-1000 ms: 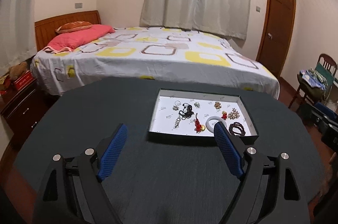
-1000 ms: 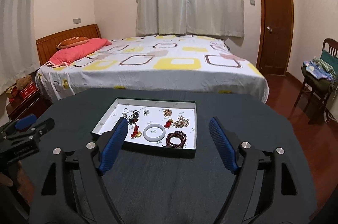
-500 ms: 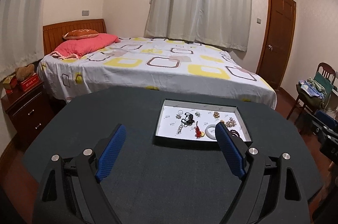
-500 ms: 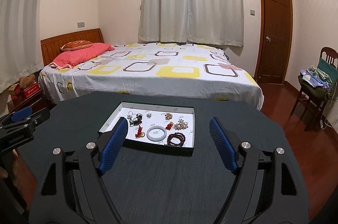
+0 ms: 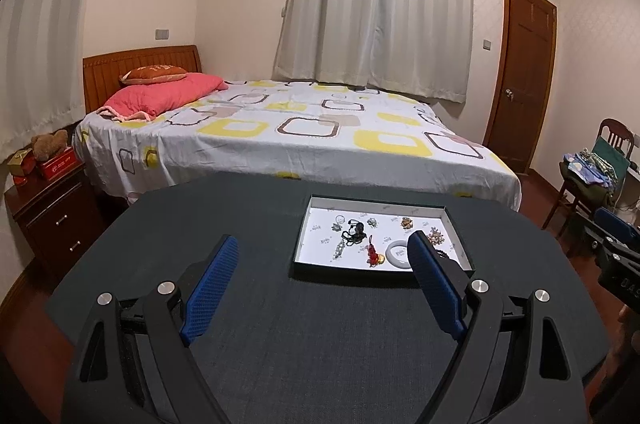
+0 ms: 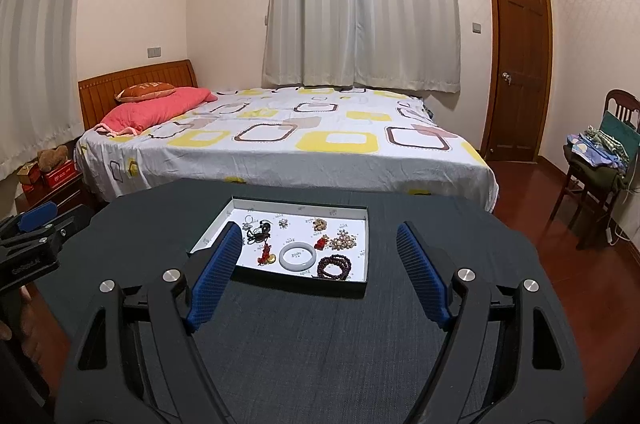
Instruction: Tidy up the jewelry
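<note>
A shallow white-lined tray [image 5: 304,244] [image 6: 360,288] sits on the dark round table [image 5: 320,336] [image 6: 304,344]. It holds a pale jade bangle [image 6: 298,256] [image 5: 396,251], a dark red bead bracelet [image 6: 334,266], a red charm with gold [image 6: 266,255] [image 5: 373,255], a black cord piece [image 6: 259,230] [image 5: 354,232], and several small brooches. My left gripper [image 5: 322,244] is open and empty, above the table in front of the tray. My right gripper [image 6: 319,232] is open and empty, also short of the tray.
A bed [image 6: 280,139] with a patterned sheet stands beyond the table. A nightstand [image 5: 52,212] is at the left, a chair with clothes [image 6: 600,159] and a door [image 6: 516,63] at the right. Each gripper shows at the edge of the other's view: the right one [image 5: 616,256], the left one [image 6: 28,244].
Both grippers have pulled back and tilted up; the tray looks smaller and farther. Both stay open and empty.
</note>
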### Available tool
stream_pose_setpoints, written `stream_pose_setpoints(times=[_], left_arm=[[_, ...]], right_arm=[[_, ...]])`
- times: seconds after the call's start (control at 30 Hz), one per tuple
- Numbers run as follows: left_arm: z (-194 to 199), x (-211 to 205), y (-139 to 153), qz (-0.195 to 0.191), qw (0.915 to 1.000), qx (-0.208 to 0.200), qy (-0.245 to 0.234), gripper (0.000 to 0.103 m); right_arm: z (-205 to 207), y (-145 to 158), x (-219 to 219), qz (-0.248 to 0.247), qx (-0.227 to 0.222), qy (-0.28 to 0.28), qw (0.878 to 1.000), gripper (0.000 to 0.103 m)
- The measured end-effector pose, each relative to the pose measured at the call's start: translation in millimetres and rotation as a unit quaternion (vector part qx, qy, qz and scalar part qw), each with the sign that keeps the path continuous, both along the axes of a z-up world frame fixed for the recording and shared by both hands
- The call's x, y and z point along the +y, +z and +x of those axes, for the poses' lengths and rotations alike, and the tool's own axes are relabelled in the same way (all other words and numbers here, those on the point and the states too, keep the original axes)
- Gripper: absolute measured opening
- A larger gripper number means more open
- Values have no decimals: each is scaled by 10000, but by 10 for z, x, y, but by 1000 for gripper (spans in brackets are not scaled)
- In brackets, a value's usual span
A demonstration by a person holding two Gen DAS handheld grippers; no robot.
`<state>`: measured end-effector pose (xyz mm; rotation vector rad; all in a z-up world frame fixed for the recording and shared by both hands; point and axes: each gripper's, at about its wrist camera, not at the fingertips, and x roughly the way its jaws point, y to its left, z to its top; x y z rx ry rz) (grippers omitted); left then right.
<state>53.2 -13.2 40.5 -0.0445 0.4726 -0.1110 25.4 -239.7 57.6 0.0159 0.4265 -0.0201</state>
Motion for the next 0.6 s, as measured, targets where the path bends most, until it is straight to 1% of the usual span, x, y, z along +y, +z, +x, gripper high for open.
stream_pose_setpoints(times=[0.6], left_arm=[[-9, 16, 37, -43, 10000, -18, 38, 84]], right_arm=[[-9, 16, -6, -10, -13, 2, 10000, 78]])
